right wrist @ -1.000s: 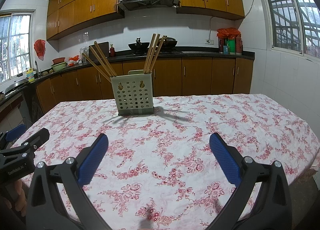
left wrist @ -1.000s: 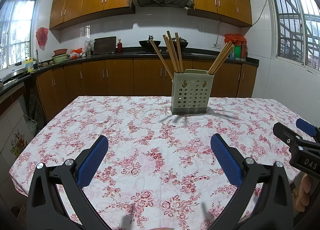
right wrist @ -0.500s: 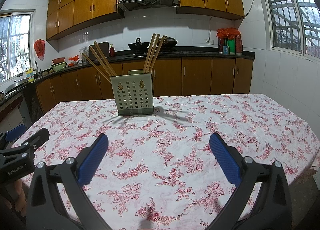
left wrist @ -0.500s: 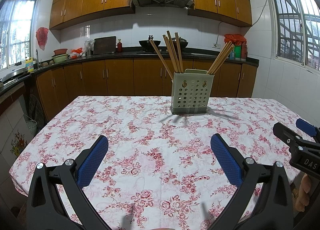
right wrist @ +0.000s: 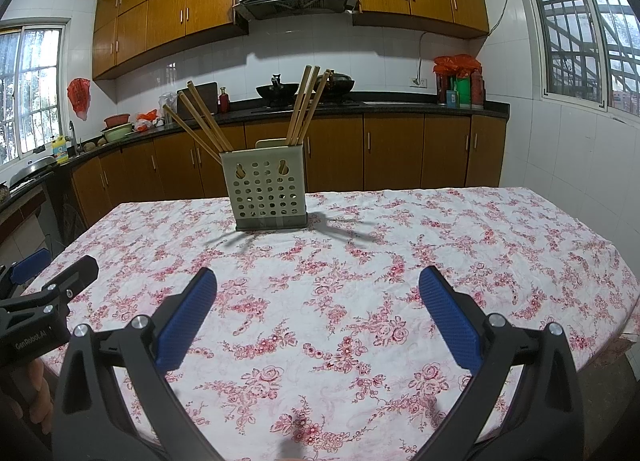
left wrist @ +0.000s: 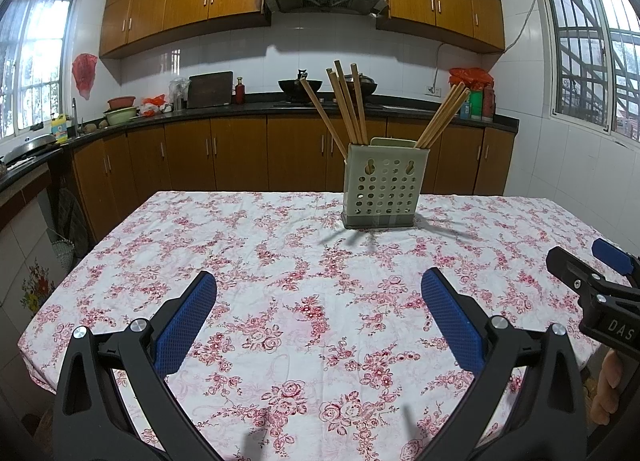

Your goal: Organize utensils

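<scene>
A pale green perforated utensil holder stands on the floral tablecloth near the table's far side; it also shows in the right wrist view. Several wooden chopsticks lean in its left compartment and a few more chopsticks in its right one. My left gripper is open and empty over the near part of the table. My right gripper is open and empty too. Each gripper shows at the edge of the other's view.
Brown kitchen cabinets and a dark counter with a wok and bottles run behind the table. Windows are on both side walls. The table's left edge drops to a tiled floor.
</scene>
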Demonstrator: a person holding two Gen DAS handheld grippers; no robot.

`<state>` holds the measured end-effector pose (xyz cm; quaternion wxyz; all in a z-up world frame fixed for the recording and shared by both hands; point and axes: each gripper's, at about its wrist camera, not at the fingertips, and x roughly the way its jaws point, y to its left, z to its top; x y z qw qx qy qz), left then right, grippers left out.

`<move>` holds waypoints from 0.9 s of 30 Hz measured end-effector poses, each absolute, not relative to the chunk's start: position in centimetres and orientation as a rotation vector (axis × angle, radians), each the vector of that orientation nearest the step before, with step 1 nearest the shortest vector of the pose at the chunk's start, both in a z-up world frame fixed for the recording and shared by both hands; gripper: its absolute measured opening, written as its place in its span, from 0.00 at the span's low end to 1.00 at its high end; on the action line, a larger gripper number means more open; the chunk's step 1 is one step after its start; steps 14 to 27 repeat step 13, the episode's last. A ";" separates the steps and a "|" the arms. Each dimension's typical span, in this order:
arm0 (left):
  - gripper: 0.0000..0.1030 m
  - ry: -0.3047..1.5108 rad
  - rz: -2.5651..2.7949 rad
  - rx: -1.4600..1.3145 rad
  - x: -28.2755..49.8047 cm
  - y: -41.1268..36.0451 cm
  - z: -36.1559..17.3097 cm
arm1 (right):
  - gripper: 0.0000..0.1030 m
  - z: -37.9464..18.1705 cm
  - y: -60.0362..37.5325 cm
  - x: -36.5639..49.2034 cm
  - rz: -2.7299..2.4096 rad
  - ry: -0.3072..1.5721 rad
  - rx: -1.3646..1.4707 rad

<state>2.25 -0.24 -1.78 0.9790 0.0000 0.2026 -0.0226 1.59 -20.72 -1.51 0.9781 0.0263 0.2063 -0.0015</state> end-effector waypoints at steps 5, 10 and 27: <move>0.98 0.410 -0.044 0.000 2.2 -0.3 -1.9 | 0.96 -1.5 -20.7 1.6 -0.003 0.416 0.053; 0.98 0.422 -0.043 -0.006 2.4 -0.3 -2.1 | 0.96 -1.6 -20.7 1.6 -0.004 0.416 0.055; 0.98 0.427 -0.044 -0.010 2.5 -0.3 -2.1 | 0.96 -1.6 -20.8 1.6 -0.003 0.416 0.054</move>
